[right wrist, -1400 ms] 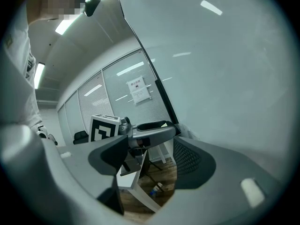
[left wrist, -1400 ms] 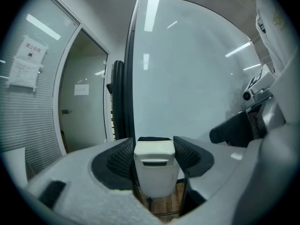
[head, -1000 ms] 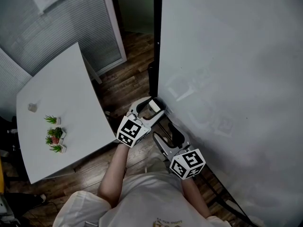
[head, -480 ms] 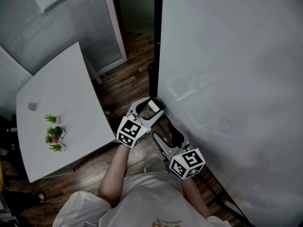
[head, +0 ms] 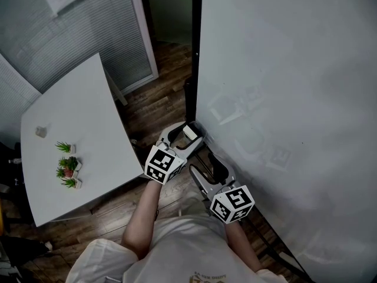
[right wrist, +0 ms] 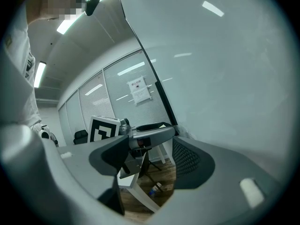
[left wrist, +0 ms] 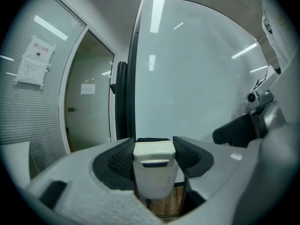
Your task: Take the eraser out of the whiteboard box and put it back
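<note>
well, our left tongs clamp the eraser by its flat sides; we judge it light, rigid, slick. right tongs gape empty alongside.

The whiteboard is smooth and glossy, with light reflections. The eraser looks like cream plastic, smooth and slightly matt. The pads at its sides are black with a fine rough grid. The floor is dark wood planks, the table white and matt.
</note>
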Tool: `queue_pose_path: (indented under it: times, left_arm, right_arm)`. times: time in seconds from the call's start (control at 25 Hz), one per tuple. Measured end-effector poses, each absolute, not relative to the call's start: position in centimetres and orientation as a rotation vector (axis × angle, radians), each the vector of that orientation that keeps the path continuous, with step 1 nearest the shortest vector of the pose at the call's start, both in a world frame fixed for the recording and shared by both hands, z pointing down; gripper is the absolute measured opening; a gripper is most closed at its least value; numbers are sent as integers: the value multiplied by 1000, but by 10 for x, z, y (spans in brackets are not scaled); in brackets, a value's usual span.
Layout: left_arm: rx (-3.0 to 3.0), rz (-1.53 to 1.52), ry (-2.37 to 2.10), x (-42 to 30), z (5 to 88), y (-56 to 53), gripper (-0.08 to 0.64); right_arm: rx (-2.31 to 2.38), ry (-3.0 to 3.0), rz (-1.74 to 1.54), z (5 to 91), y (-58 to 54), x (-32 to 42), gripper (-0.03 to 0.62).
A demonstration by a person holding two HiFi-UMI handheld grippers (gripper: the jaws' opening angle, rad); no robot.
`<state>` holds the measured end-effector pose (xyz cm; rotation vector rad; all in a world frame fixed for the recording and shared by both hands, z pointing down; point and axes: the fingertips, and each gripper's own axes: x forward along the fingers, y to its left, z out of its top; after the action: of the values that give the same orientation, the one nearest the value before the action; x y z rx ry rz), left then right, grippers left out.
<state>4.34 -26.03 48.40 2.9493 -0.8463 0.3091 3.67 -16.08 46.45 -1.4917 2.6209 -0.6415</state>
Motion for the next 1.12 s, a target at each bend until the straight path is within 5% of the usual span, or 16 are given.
queue_pose_path:
  times: [1.12]
  left_arm:
    - [3020, 319, -884, 34, 460, -249, 258]
  right_arm:
    - [-1491, 2620, -586, 453, -156, 36, 290]
